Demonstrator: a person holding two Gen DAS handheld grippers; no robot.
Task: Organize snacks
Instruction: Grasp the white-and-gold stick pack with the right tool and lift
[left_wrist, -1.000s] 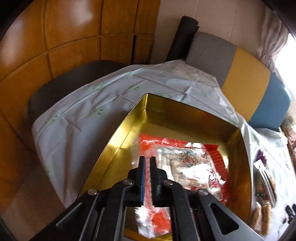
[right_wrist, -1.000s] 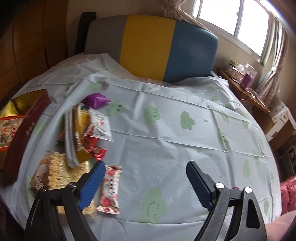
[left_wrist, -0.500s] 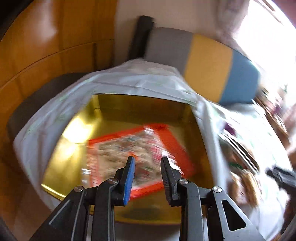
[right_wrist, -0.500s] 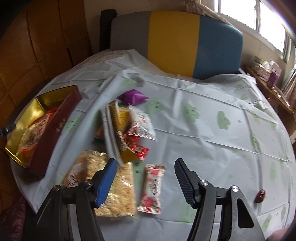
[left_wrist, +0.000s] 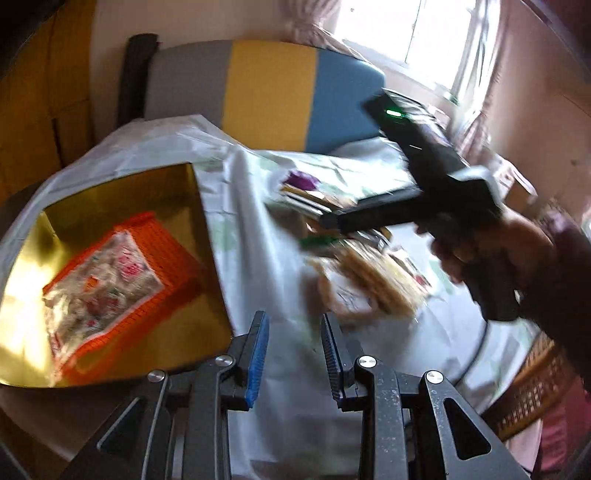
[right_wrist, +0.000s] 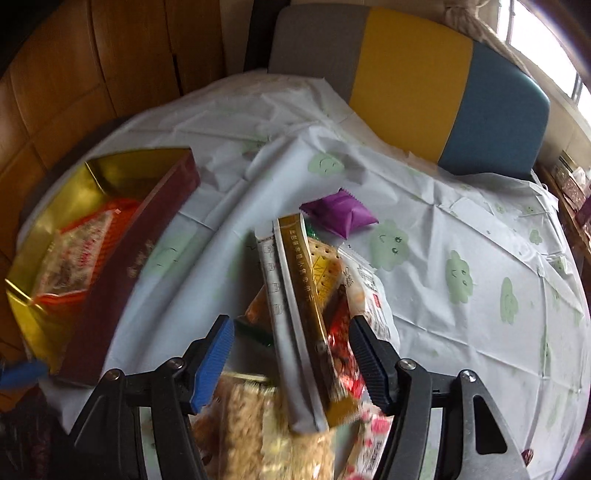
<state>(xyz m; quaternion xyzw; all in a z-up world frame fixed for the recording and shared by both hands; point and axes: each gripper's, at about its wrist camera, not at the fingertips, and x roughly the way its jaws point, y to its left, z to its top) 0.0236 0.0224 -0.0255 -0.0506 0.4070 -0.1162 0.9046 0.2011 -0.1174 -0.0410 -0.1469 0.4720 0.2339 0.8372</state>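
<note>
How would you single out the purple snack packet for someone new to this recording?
Start at the grey, yellow and blue chair back behind the table. On the tablecloth before it lies a snack heap; the purple packet sits alone at its far edge, the only plain purple, pillow-shaped wrapper there.

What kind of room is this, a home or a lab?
Probably a home dining or living room: a round table under a smiley-print plastic cloth, a grey, yellow and blue cushioned seat back, and a curtained window.
</note>
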